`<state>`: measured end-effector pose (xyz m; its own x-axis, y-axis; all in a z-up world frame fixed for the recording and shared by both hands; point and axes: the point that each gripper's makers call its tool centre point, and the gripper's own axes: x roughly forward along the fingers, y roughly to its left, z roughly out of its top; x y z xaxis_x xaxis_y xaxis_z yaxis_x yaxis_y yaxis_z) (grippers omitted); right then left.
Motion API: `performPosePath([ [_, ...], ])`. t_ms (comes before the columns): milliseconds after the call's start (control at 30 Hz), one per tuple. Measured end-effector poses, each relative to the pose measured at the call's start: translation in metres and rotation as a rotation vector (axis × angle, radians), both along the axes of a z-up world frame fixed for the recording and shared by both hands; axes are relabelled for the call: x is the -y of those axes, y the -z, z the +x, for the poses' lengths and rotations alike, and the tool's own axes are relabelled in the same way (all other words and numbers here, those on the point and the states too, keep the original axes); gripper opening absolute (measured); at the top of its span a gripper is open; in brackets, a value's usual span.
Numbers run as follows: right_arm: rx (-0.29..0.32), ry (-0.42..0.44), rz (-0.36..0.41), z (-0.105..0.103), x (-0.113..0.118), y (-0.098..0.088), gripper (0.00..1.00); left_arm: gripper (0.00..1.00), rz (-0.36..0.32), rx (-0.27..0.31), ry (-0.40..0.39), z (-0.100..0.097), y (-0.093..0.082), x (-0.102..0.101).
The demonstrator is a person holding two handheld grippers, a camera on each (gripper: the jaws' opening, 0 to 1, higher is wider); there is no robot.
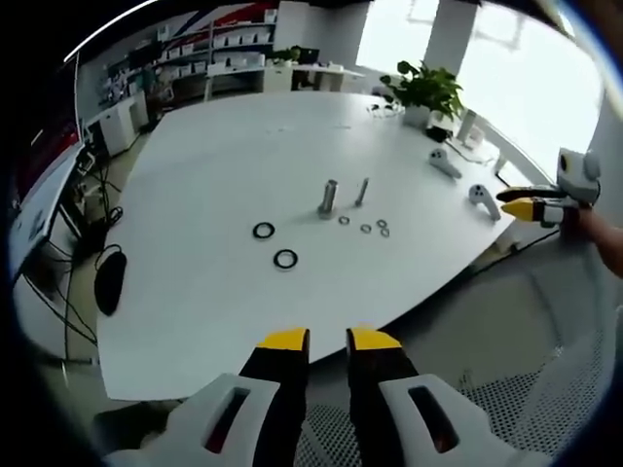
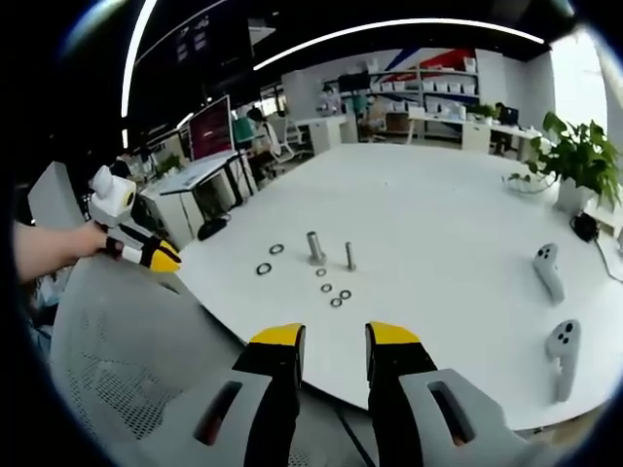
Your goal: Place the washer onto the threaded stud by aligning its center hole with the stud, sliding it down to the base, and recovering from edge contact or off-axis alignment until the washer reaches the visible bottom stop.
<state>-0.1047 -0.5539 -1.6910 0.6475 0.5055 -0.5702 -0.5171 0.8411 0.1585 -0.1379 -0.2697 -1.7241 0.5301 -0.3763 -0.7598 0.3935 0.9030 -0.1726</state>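
Both grippers hang off the near edge of the white table (image 1: 195, 292), well short of the parts. In the left gripper view the left gripper (image 1: 328, 340) has its yellow-tipped jaws parted with nothing between them; in the right gripper view the right gripper (image 2: 336, 336) is likewise spread and empty. Near the middle of the table stand 2 upright metal pieces: a thicker stud (image 1: 328, 197) and, just beside it, a thinner stud (image 1: 362, 191). About 4 small washers (image 1: 366, 228) lie flat in a loose cluster just in front of the studs, apart from them, and 2 larger dark rings (image 1: 285, 259) lie to the left of the cluster. All of these sit well ahead of either gripper, none touched. In the right gripper view the same washers (image 2: 336, 302) lie between the studs and the table edge nearest the gripper. 2 white controllers (image 2: 548, 268) rest toward the table's right side, and a potted plant (image 1: 425, 89) stands at the far edge. A mesh chair (image 2: 127, 341) sits below the grippers.
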Motion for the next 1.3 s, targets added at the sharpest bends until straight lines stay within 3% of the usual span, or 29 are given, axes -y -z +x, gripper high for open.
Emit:
performPosePath([
  [133, 0.001, 0.011, -0.005, -0.002, 0.003, 0.002, 0.27, 0.13, 0.035, -0.008, 0.044, -0.006, 0.005, 0.005],
  [367, -0.004, -0.006, -0.007, -0.002, -0.001, 0.002, 0.27, 0.13, 0.004, 0.009, 0.022, -0.004, 0.0, 0.004],
  [533, -0.013, -0.003, -0.014, -0.002, 0.0, 0.003, 0.27, 0.13, 0.032, -0.031, 0.064, -0.008, 0.008, 0.007],
  [733, -0.012, -0.014, -0.014, -0.004, -0.001, 0.004, 0.27, 0.13, 0.024, -0.009, 0.044, -0.007, 0.004, 0.005],
  [1300, -0.023, -0.016, -0.026, -0.005, 0.0, 0.007, 0.27, 0.16, 0.047, -0.042, 0.081, -0.011, 0.01, 0.007],
])
